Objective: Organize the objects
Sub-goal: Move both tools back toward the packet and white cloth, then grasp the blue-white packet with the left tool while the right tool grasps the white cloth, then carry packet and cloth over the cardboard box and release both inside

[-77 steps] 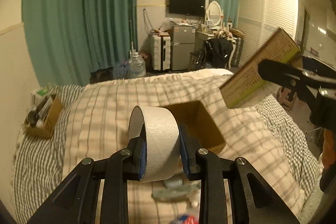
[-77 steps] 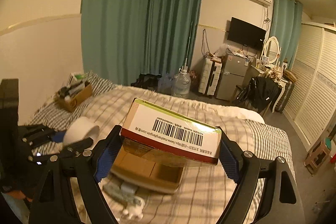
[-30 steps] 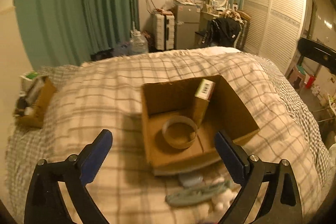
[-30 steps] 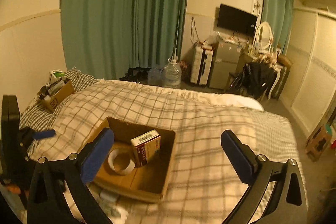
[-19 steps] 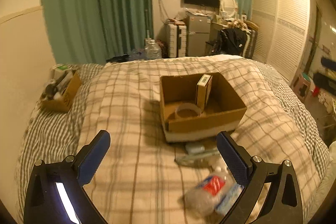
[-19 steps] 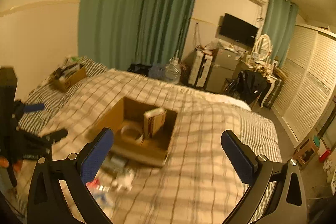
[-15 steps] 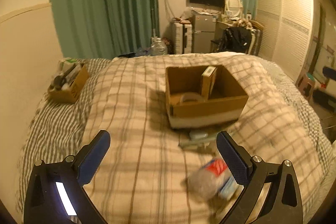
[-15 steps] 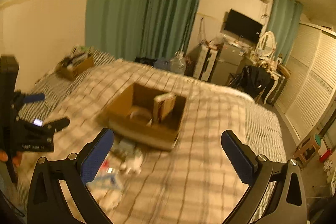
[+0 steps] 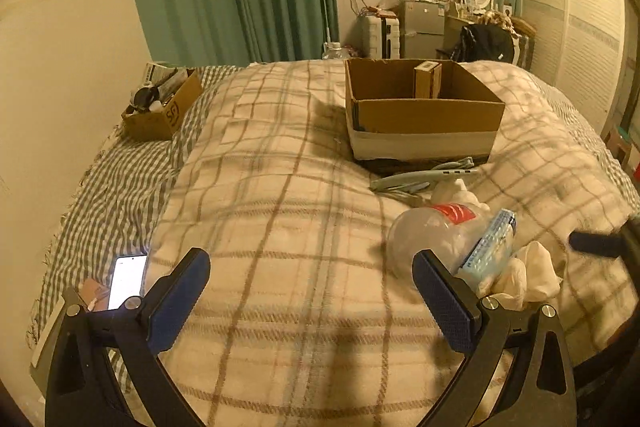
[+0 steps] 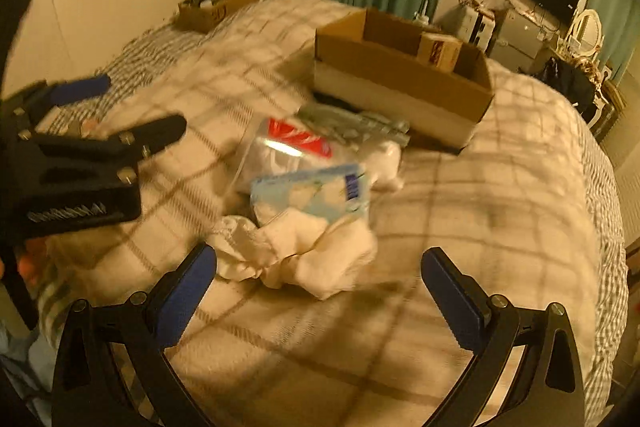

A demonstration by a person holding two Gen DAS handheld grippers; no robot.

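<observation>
An open cardboard box (image 9: 424, 119) stands on the checked bedspread, with a small upright carton (image 9: 427, 79) inside; the box (image 10: 400, 75) and carton (image 10: 440, 51) also show in the right wrist view. In front of it lie a grey-green object (image 9: 420, 179), a clear plastic bag with a red label (image 9: 436, 231), a blue-and-white packet (image 10: 312, 195) and white crumpled cloth (image 10: 304, 251). My left gripper (image 9: 312, 291) is open and empty, low over the bedspread left of this pile. My right gripper (image 10: 320, 287) is open and empty, just before the white cloth.
A smaller cardboard box of odds and ends (image 9: 164, 107) sits at the bed's far left by the wall. A lit phone (image 9: 127, 281) lies at the near left edge. Green curtains, a fridge and a wardrobe stand beyond the bed.
Both grippers let go of the tape roll and the carton, which now sit in the box. Both have pulled back and dropped low towards the near pile.
</observation>
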